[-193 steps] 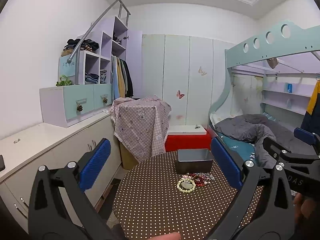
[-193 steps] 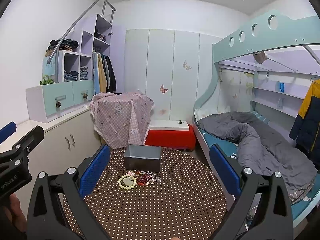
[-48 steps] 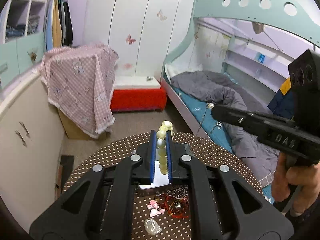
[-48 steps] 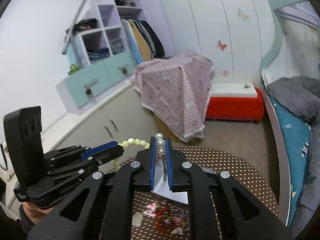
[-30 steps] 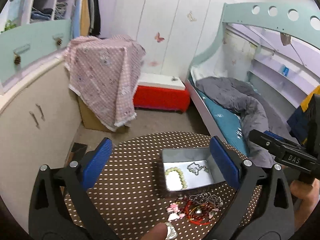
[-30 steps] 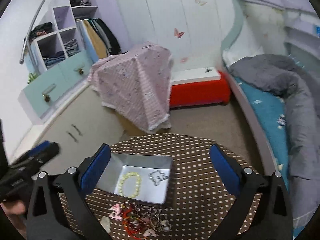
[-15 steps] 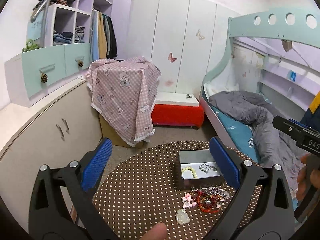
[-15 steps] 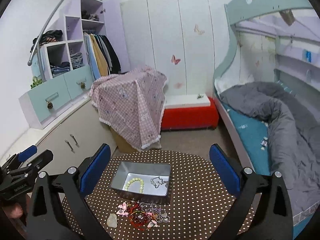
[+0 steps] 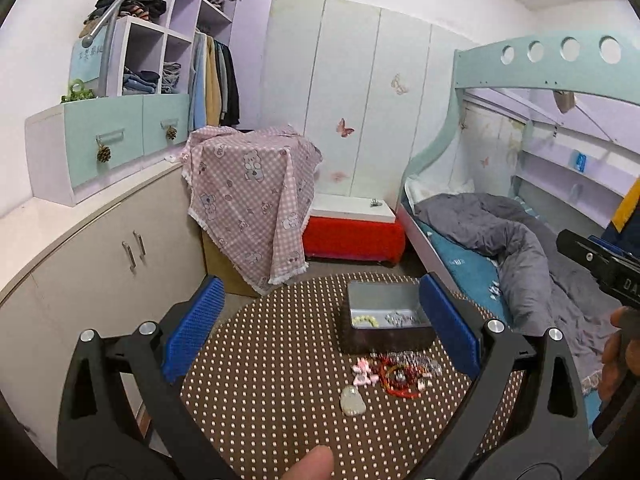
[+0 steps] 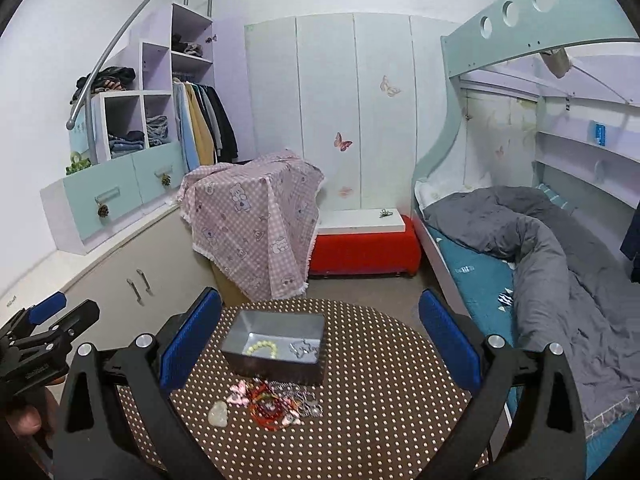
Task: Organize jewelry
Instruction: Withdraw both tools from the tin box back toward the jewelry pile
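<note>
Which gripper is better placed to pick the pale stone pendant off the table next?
Probably the left gripper. It is open and empty, and the pendant lies on its side of the loose jewelry pile. The right gripper, also open, would reach across the pile.

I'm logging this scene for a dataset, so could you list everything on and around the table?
table: one, round, brown with white dots, foreground.
metal box: one, grey, on table.
bead bracelet: one, pale yellow-green, inside box.
silver chain: one, inside box, beside bracelet.
jewelry pile: red, pink, silver, on table before box.
pale stone pendant: one, whitish, left of pile.
checked cloth: one, pink, draped behind table.
bed: grey duvet, right.
left hand-held gripper: open, empty.
right hand-held gripper: open, empty.
</note>
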`<state>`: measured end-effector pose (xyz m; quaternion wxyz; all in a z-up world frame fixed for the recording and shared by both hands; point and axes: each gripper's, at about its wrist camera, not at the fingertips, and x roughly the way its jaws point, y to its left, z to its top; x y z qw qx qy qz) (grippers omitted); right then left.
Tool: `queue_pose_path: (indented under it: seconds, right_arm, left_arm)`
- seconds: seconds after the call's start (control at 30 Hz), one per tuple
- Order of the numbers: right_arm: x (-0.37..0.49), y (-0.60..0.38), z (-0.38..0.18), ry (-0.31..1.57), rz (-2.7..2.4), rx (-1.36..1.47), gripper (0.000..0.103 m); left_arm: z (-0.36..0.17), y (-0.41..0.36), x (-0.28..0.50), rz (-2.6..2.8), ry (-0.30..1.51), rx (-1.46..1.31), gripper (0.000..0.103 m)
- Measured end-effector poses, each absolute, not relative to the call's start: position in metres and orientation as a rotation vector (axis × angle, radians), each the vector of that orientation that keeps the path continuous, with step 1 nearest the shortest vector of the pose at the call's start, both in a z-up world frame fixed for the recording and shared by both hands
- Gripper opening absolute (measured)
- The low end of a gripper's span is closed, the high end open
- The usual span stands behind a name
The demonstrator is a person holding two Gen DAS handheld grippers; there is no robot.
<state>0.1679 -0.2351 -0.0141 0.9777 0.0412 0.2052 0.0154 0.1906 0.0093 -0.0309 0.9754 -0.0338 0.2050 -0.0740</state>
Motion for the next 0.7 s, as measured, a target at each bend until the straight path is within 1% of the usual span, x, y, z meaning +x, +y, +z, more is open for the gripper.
queue_pose_path:
  seconds: [0.33, 0.7]
  right_arm:
    - [0.166, -0.239, -0.054, 0.507, 0.017, 0.077, 0.095]
    - [0.173, -0.236, -0.084, 0.591, 0.032, 0.068, 0.095]
  left_arm:
    - [-0.074, 0.003, 0.189, -0.140, 0.503, -0.016, 0.096]
    - [-0.146, -0.015, 0.211, -0.162, 0.684, 0.012, 0.096]
